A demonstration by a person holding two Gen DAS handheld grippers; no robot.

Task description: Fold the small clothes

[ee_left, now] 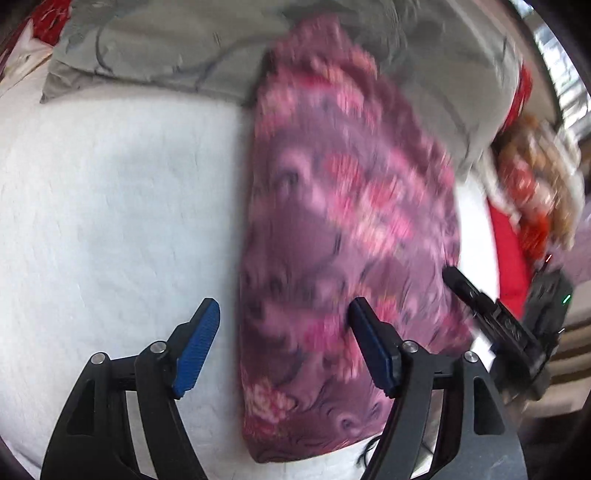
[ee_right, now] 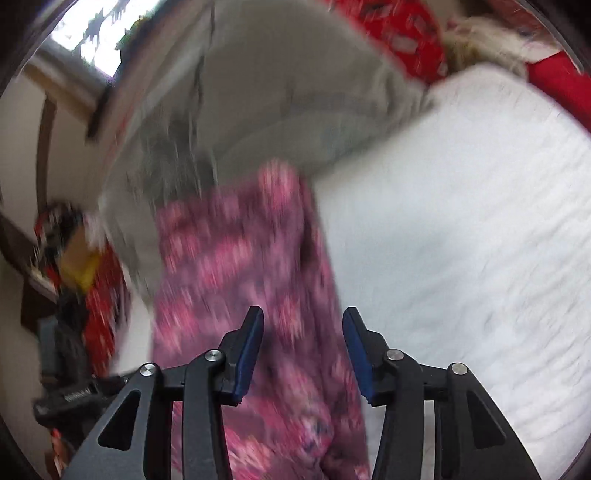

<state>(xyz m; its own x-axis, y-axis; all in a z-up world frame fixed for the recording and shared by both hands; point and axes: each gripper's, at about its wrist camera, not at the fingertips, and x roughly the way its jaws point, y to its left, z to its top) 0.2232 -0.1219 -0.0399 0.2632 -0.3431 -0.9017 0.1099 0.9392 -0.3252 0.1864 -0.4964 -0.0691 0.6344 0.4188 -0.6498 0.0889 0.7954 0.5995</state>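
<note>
— While the left wrist view was smeared by blur, what could you make out?

— A purple floral garment ran as a long folded strip from the top centre of the frame down to the bottom centre, lying on a white sheet. The left gripper had its jaws spread wide, holding nothing; its left blue pad was over bare sheet at lower left, its right pad over the cloth. I could not tell whether that pad touched the fabric.

— Anything else in that view?

— A grey quilt bunched across the top, red bedding at the right edge, and the right gripper poked in from the lower right, its black tip at the garment's right edge. Its jaws could not be read from there.

— And the right wrist view?

— The same garment filled the centre and lower centre, sloping down toward the camera. The right gripper stood with jaws parted, nothing clamped, cloth showing between the blue pads. The white sheet took the right half, the grey quilt the upper centre, red bedding the top right. A window glowed at upper left, and the left gripper's black body sat at lower left.
</note>
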